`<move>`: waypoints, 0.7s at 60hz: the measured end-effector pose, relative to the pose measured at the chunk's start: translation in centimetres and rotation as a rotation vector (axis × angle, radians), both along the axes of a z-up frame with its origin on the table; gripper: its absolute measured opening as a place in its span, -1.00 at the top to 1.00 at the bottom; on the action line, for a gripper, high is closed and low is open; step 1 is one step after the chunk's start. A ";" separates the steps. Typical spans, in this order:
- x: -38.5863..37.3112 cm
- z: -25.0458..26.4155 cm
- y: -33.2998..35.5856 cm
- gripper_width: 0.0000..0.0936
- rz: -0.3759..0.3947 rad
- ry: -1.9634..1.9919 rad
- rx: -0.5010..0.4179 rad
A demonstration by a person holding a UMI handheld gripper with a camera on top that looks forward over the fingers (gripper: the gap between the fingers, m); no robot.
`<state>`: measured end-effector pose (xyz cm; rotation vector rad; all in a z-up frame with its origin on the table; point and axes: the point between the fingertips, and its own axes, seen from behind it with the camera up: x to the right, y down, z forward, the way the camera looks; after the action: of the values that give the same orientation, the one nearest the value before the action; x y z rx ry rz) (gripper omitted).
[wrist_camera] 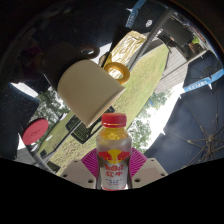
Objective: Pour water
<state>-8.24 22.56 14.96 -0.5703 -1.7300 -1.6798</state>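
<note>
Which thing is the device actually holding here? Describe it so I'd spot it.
Start at the gripper with its two pink-padded fingers. Held between them is a small clear bottle. Its red cap and red-and-yellow label set it apart from the beige cup beyond it.

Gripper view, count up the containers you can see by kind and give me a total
Bottles: 1, the red-capped bottle between the fingers, which press on it.
Cups: 1, the beige cup beyond the bottle.
Total: 2
</note>
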 end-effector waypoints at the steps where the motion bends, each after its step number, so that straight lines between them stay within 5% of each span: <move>1: -0.1 -0.1 0.1 0.27 -0.001 -0.017 0.002; 17: 0.0 4.4 0.7 0.26 -0.013 0.108 0.021; 31: 5.3 11.3 0.3 0.25 -0.057 1.136 0.008; 42: 8.6 5.0 0.3 0.24 -0.119 1.972 -0.233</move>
<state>0.33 22.83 19.95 -1.6129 -0.3172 -0.2695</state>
